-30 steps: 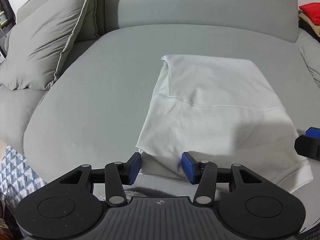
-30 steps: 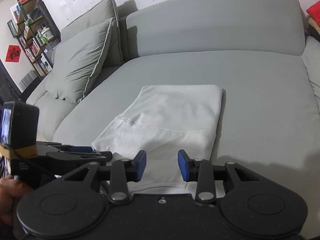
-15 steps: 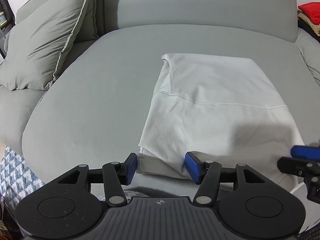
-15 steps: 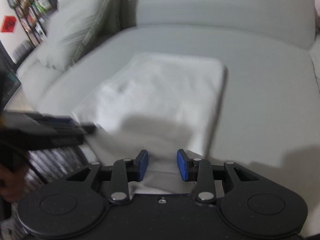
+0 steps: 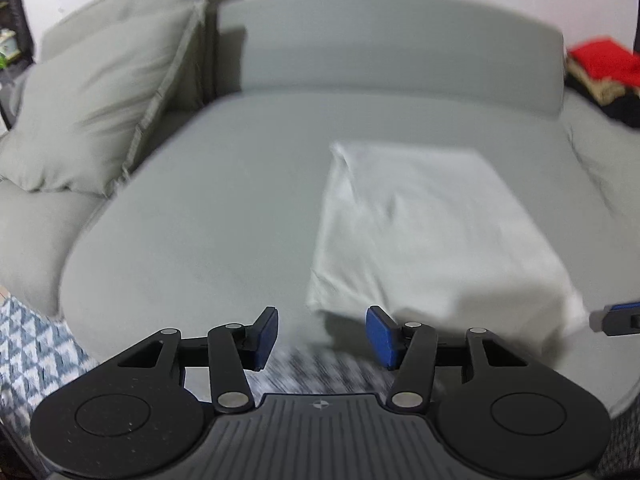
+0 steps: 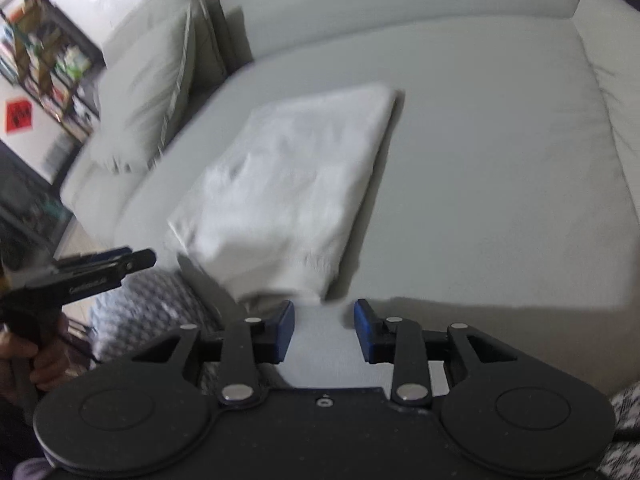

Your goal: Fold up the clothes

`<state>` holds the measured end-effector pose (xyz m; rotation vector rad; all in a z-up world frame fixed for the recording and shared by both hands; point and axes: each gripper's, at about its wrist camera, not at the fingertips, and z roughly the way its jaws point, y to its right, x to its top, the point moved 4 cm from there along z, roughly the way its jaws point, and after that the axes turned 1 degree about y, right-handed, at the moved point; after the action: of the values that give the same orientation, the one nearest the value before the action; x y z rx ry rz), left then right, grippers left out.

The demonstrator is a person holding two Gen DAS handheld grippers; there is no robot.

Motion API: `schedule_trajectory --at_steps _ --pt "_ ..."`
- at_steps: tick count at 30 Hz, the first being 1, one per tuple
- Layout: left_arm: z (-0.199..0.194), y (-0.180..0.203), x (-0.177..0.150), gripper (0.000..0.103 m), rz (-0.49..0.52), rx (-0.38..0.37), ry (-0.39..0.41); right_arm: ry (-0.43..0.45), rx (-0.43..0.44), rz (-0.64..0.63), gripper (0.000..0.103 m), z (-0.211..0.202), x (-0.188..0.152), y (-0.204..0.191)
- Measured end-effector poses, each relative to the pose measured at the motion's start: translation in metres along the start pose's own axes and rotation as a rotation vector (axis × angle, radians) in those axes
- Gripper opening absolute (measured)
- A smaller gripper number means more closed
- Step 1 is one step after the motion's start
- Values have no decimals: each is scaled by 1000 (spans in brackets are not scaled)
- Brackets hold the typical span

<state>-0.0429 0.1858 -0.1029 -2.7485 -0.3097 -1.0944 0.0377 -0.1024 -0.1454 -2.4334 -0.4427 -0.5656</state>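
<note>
Both tongs stood released, nothing between their pads: the left gripper (image 5: 322, 334) hung just short of the white garment's (image 5: 432, 224) near-left corner, the right gripper (image 6: 324, 330) just short of its near edge, its jaws lately widened. From there the folded garment ran lengthwise away across the sofa seat (image 5: 224, 216), toward the backrest (image 5: 392, 40).

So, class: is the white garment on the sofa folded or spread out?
Folded. The white garment lies as a compact, layered rectangle on the sofa, no sleeves showing.
</note>
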Motion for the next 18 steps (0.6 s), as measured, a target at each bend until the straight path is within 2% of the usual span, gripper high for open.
schedule_trajectory --at_steps 1,3,4,7,9,12,14,16,18 --pt "1 -5 6 55 -20 0 15 27 13 25 43 -3 5 3" --pt "9 -14 19 64 -69 -12 19 79 29 111 67 -4 17 12" --pt "15 -18 25 66 -92 -20 18 97 45 158 71 -3 23 17" --pt "36 -27 41 75 -140 -48 -3 111 73 281 71 8 37 31" --pt "52 -33 48 75 -174 -72 -34 106 85 363 71 19 42 42" --pt "81 -44 51 75 -262 -149 -97 100 123 467 70 34 45 56" --pt "99 -48 49 73 -321 -211 -142 100 139 519 65 44 45 63" --pt "112 -48 45 72 -365 -278 -169 97 149 555 55 55 46 69" --pt "121 -48 42 72 -402 -347 -184 93 158 581 52 63 47 75"
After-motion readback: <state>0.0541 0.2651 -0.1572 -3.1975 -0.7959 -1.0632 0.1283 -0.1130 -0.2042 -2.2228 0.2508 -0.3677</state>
